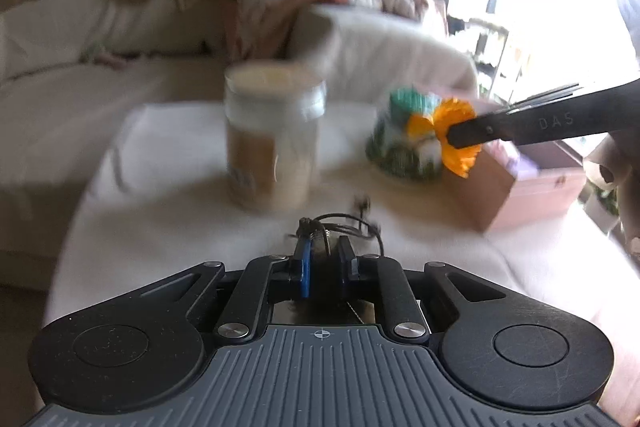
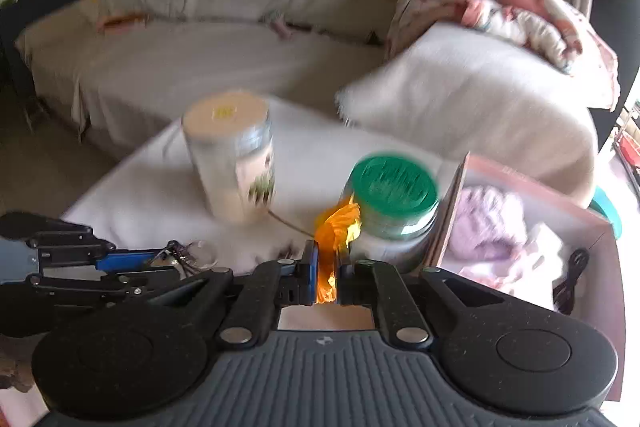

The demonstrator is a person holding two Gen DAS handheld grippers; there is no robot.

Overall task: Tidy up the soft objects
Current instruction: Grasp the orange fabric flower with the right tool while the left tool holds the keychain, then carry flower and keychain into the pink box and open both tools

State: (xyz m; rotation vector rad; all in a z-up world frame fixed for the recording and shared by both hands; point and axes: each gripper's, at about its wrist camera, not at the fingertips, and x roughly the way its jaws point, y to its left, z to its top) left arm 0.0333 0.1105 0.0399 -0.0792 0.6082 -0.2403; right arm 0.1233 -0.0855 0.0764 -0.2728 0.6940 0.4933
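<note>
Because both views are smeared by motion, labels on the two jars cannot be read and small items stay vague. What the left tongs pinch is hard to name: a dark tangle of thin wire or cord with a small metal piece, low over the white-covered desk; its far end is lost in blur. From the right wrist view the same bundle shows a clear round piece beside it.

Clamped between the right tongs, pressed together on it, is a soft orange flower with crumpled, bright petals, held just in front of the green-lidded jar and beside the open brown box. Its lower part is hidden between the pads.

One cream-lidded jar stands near the desk's middle. Inside the box lie one lilac soft bundle, pale cloth and a black cable, cut off by the frame edge. One white pillow rests behind.
</note>
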